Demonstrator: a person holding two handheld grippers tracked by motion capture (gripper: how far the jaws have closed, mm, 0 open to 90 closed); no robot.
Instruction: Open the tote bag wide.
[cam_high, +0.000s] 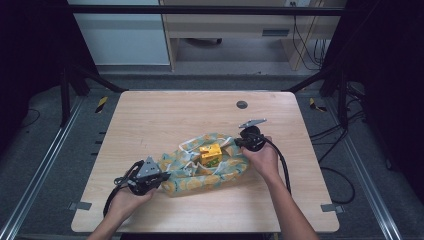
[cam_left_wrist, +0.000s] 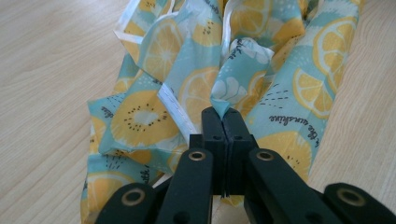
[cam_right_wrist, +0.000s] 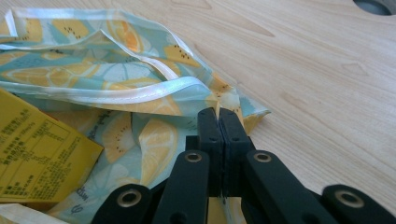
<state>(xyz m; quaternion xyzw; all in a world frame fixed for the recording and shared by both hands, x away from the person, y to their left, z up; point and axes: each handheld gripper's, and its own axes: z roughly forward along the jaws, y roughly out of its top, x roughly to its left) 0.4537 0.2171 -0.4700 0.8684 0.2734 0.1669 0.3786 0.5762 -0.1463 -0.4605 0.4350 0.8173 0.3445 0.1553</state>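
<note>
Hidden: lower half of yellow box (cam_high: 210, 153) sunk in folds of lemon-print bag (cam_high: 227, 172); small print unreadable.
Left gripper (cam_high: 161, 178): clamped on a pinch of bag fabric at its near-left end.
Right gripper (cam_high: 236, 142): closed on the bag's far-right corner.
Bag: mid-table, rumpled, mouth open.
Room: bare wooden table (cam_high: 150, 115) all around, edges well apart.
Surroundings: grey floor, dark frame.

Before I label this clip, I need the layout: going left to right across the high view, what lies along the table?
Left gripper → lemon-print fabric bag → yellow carton → right gripper.
</note>
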